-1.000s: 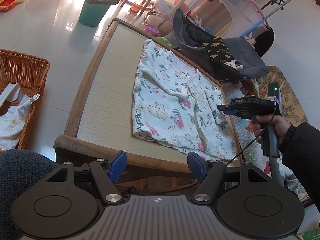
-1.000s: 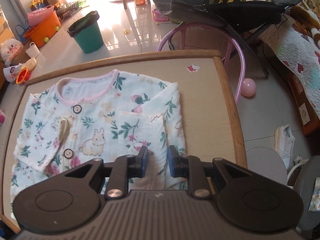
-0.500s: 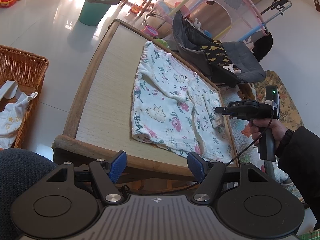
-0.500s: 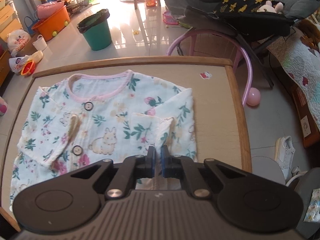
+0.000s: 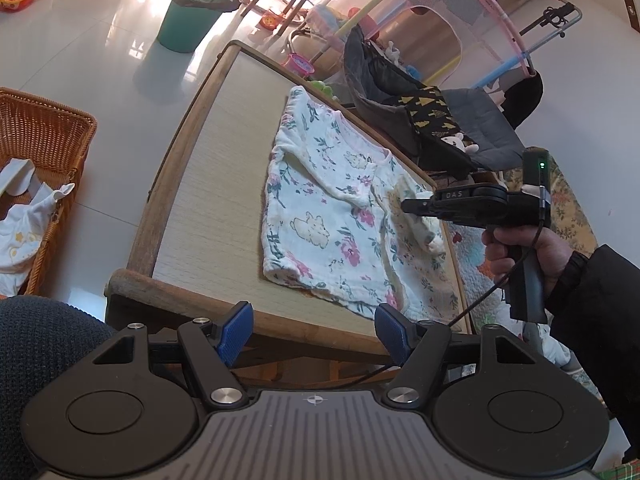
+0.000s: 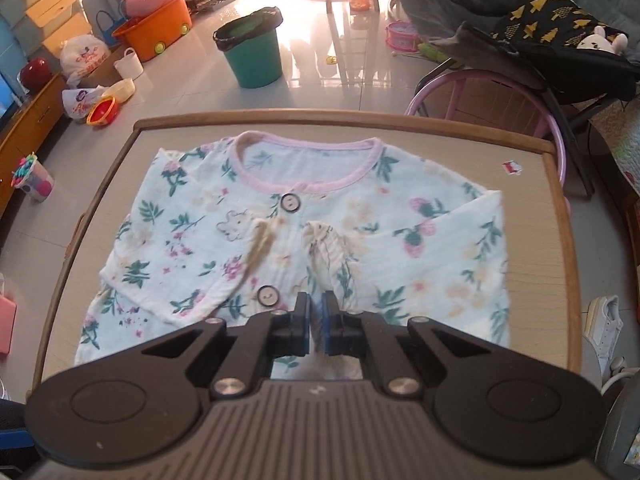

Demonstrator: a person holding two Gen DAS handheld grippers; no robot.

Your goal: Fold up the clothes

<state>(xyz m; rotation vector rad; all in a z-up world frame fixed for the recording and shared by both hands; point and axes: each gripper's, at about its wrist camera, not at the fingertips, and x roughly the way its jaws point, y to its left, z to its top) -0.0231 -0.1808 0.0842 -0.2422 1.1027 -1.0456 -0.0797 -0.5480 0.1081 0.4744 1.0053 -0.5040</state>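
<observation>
The floral baby top (image 6: 332, 240) lies spread on the worktop (image 6: 532, 240), collar at the far side. The right gripper (image 6: 316, 322) tilts steeply down over its middle, fingers pinched on the lifted sleeve (image 6: 330, 258). The left gripper (image 5: 314, 330) hangs off the near edge, fingers apart and empty.

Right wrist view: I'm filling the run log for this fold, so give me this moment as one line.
step: sleeve fold | right tool: shut on sleeve of floral top | left tool: open, off garment | top: flat on table
</observation>
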